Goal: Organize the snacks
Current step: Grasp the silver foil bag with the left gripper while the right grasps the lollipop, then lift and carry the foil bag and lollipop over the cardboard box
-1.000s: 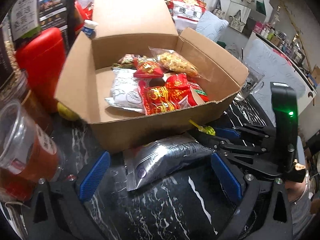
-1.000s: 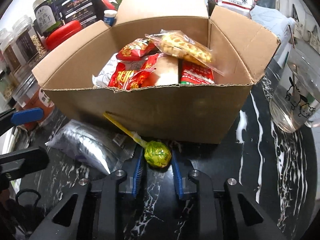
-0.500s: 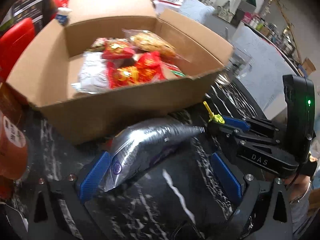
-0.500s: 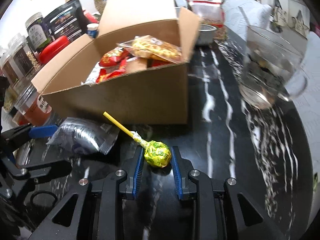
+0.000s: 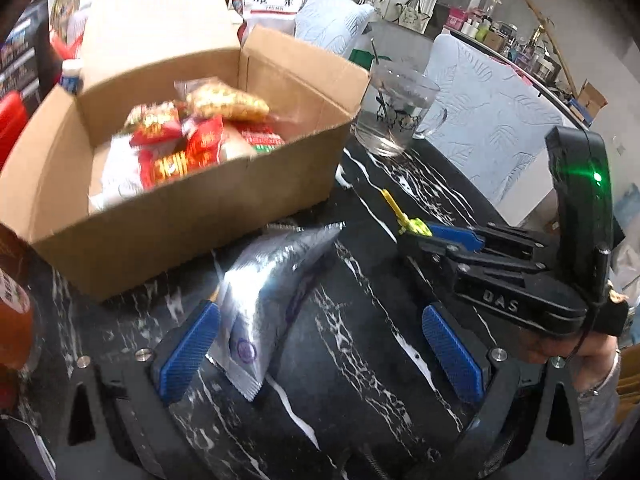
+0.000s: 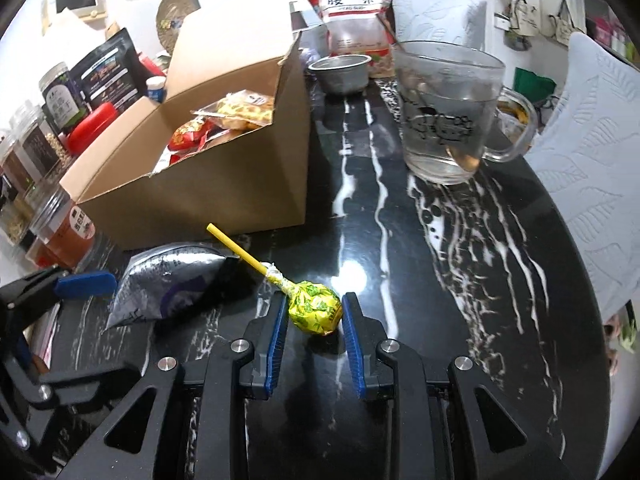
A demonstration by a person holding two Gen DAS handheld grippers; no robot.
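An open cardboard box [image 5: 192, 216] [image 6: 224, 184] full of snack packets stands on the black marble table. A silver snack bag [image 5: 264, 300] [image 6: 168, 284] lies in front of it, between the wide-open fingers of my left gripper [image 5: 316, 348], touching the left pad [image 5: 188, 352]. My right gripper [image 6: 314, 320] is shut on a yellow-green wrapped lollipop [image 6: 316, 308], its yellow stick [image 6: 236, 248] pointing toward the box. The right gripper also shows in the left wrist view [image 5: 452, 236], to the right of the bag.
A glass mug [image 6: 448, 112] [image 5: 396, 112] stands right of the box. A metal bowl [image 6: 340, 72] and a cashew bag [image 6: 352, 12] are behind. Jars [image 6: 60, 224] and a red container [image 6: 92, 128] line the left side. Pale chairs [image 6: 592, 160] border the table's right edge.
Both grippers have drawn back and swung right of the box. The right gripper has carried the lollipop away from the box front. The silver bag has shifted against the left finger.
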